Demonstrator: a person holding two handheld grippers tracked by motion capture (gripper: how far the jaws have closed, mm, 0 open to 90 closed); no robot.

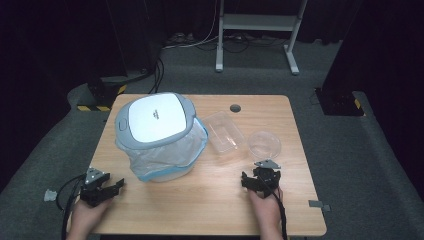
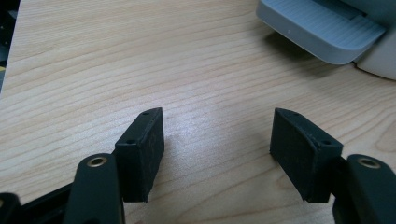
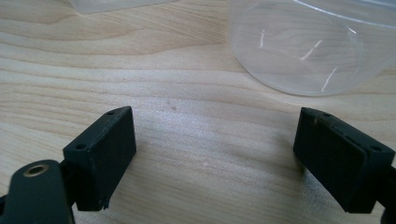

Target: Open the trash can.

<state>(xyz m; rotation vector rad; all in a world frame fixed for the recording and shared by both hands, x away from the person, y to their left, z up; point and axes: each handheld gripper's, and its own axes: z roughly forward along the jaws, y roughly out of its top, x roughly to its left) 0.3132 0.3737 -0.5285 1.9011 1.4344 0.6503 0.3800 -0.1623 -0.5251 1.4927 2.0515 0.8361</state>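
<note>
A grey-and-white lidded bin (image 1: 155, 122) with a translucent bag liner (image 1: 172, 155) stands on the left half of the wooden table (image 1: 210, 195). To its right lie a clear rectangular container (image 1: 223, 131) and a clear round bowl (image 1: 264, 144). My left gripper (image 1: 107, 189) rests open at the table's front left, its jaws empty over bare wood (image 2: 217, 135); the bin's grey edge (image 2: 322, 32) lies ahead of it. My right gripper (image 1: 261, 180) is open at the front right, just short of the clear bowl (image 3: 303, 51), nothing between its jaws (image 3: 215, 149).
A round cable hole (image 1: 235, 108) sits near the table's far edge. Beyond the table are a white stand's legs (image 1: 255, 30), cables on the grey floor and yellow-black striped blocks (image 1: 95, 107) at the left. Bare wood lies between the two grippers.
</note>
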